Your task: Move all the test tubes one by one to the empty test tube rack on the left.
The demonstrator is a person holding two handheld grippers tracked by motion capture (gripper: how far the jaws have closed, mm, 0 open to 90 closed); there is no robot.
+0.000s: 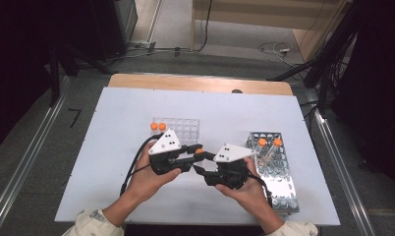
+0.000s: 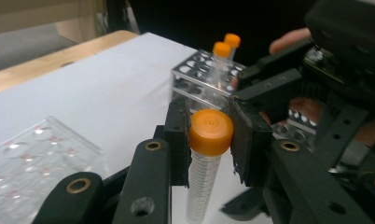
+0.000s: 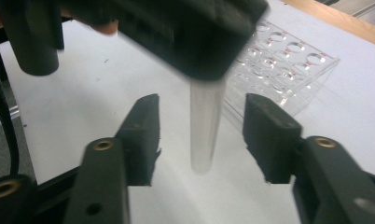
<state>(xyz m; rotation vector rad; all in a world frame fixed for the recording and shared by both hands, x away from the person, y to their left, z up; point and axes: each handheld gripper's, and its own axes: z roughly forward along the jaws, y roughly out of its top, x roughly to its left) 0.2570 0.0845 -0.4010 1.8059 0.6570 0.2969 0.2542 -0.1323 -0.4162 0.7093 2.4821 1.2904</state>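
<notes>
At the centre of the high view, low in the frame, you are passing a tube (image 2: 205, 154) from one hand to the other. Your left gripper (image 2: 209, 135) is pinching it just under its orange cap, the two black pads pressing on both sides, so the tube is hanging upright above the white table (image 1: 112, 147). Your right gripper (image 3: 202, 135) is standing spread, with the clear lower part of the tube between its jaws but apart from both pads (the gap is plain in the right gripper view).

I am judging that the handover is almost done. The next move is asking you to pull the right gripper away without knocking the tube, and then carry it to a rack, maybe the clear rack (image 1: 178, 129) higher in the frame.

The tube is looking transparent and slim, with fine printed marks along its wall, and it seems empty.
</notes>
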